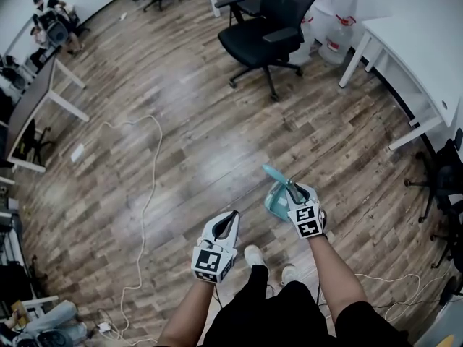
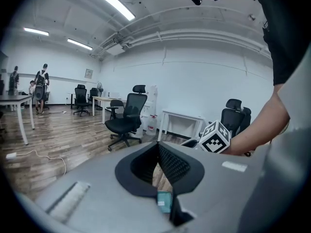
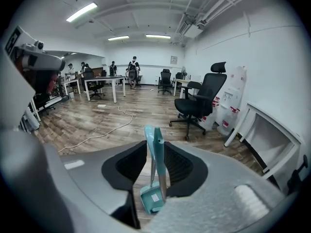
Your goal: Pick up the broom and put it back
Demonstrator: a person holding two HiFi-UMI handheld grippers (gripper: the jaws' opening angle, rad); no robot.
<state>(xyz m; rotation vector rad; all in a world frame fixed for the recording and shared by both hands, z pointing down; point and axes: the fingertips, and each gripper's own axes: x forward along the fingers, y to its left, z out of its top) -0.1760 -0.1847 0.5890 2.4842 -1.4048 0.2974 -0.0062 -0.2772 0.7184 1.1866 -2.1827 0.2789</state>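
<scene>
**Head view.** The broom (image 1: 277, 194) is stood on the floor (image 1: 181, 143) just ahead of the person's shoes (image 1: 253, 254). Its handle is placed between the jaws of the right gripper (image 1: 291, 189). The left gripper (image 1: 230, 219) is held to the broom's left, apart from it. An office chair (image 1: 271, 20) is set well beyond the broom. Water bottles (image 1: 336, 38) are placed between that chair and a table (image 1: 419, 49) along the right side. A cable (image 1: 148, 194) is laid across the floor at left, with a desk (image 1: 36, 100) farther left.
</scene>
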